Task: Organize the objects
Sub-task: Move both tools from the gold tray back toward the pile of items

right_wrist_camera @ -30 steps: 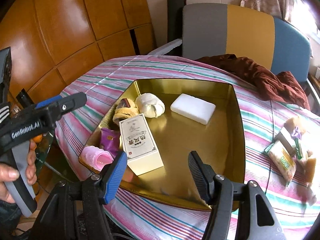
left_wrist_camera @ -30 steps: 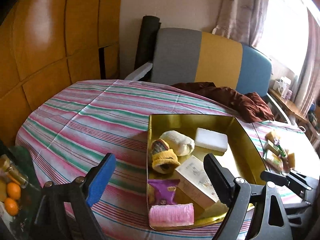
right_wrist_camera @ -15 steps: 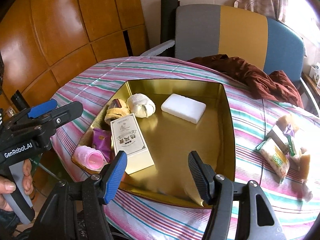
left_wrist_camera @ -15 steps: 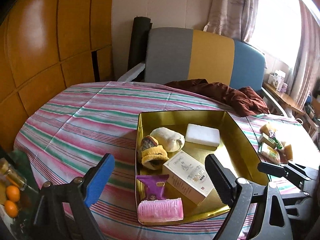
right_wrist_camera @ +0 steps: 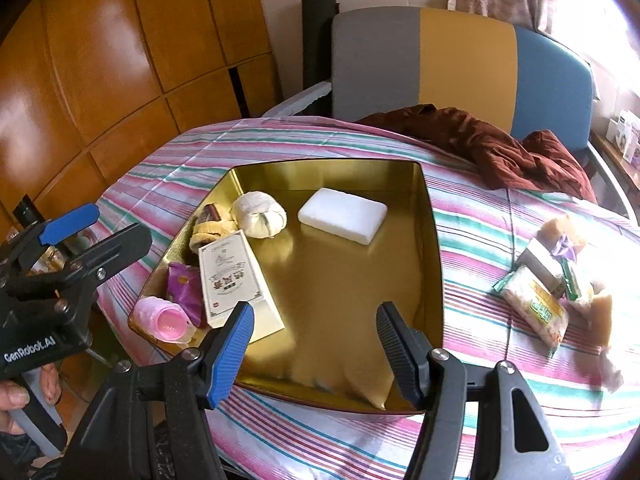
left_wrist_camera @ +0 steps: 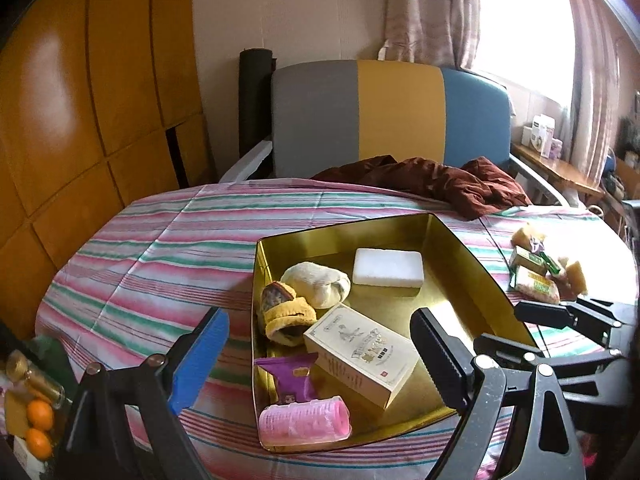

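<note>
Gold tin tray [right_wrist_camera: 434, 264], goods inside

Home living room, curtained window [left_wrist_camera: 520, 20], tricolour sofa [left_wrist_camera: 392, 116], striped tablecloth [left_wrist_camera: 168, 248]

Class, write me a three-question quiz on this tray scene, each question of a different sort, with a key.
1. True or false: the white block lies inside the gold tray.
2. Which thing lies nearest the tray's front left corner? A) pink roller B) slipper C) cream box
3. Fill in: the snack packets lie on the striped ____, outside the tray.

Key: 1 true. 2 A. 3 cloth. Both the left gripper and right gripper are open and empty.
</note>
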The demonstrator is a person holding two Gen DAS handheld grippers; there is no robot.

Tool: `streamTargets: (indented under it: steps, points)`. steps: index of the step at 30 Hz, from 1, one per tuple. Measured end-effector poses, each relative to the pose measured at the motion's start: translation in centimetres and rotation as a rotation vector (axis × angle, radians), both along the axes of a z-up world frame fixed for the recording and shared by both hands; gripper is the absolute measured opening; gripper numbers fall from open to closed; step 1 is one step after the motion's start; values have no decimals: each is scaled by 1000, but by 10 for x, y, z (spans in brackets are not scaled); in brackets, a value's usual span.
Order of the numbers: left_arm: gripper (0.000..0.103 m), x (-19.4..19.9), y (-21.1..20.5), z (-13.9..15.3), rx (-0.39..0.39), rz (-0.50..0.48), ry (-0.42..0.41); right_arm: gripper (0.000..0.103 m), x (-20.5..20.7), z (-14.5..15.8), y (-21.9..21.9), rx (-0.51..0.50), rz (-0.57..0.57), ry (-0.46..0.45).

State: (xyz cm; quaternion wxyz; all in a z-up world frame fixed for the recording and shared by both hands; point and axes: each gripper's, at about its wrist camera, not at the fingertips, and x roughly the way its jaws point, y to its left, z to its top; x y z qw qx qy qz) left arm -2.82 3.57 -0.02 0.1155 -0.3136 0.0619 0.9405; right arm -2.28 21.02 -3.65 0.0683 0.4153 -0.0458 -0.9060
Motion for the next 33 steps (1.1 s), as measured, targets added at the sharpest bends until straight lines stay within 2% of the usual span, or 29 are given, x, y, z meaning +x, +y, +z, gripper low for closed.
streamTargets:
  steps: [9, 18, 25, 33]
  points:
    - [93, 4, 16, 1, -33, -40, 8, 65, 2, 3, 29, 16, -63, 1]
    - [93, 8, 38, 1, -54, -102, 5, 65, 4, 19, 84, 42, -161, 10]
    - [95, 11, 64, 5, -55, -190, 4, 65, 10, 18, 155, 71, -296, -37]
    - [96, 10, 101, 9, -51, -276, -10, 65, 24, 7, 261, 59, -520, -96]
